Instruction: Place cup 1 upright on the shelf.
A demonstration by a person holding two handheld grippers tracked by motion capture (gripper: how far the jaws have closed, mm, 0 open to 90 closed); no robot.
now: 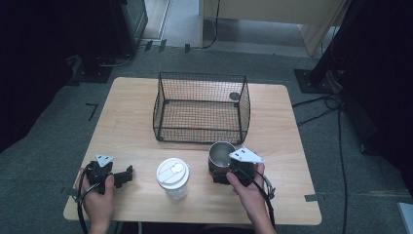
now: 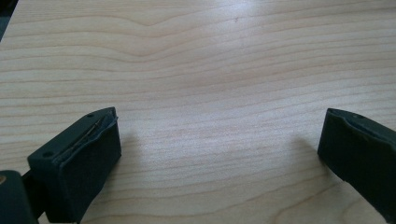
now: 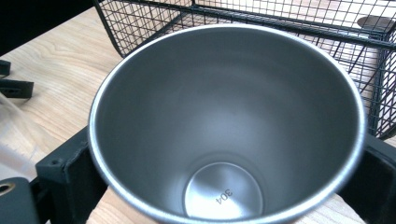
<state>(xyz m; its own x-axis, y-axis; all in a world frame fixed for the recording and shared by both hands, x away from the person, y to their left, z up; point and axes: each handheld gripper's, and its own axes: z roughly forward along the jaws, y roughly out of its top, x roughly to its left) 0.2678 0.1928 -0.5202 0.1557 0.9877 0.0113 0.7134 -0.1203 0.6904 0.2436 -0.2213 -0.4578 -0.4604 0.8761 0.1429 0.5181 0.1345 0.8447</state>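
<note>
The right gripper (image 1: 220,171) has its jaws set against either side of a stainless steel cup (image 1: 221,152), pinching it near the counter's front edge, right of centre. In the right gripper view the cup (image 3: 224,121) stands upright with its mouth open to the camera, empty, with "304" stamped on its bottom, and a black jaw shows pressed to the wall at each side. Just behind the cup stands a black wire basket (image 1: 202,107), its front wall very close to the cup's rim. To the cup's left, apart from it, is a clear plastic cup with a white lid (image 1: 173,178). Farther left, the left gripper (image 1: 127,174) rests low on the wooden counter (image 1: 131,122) in the person's left hand (image 1: 100,195), its jaws spread wide over bare wood, with nothing between them.
</note>
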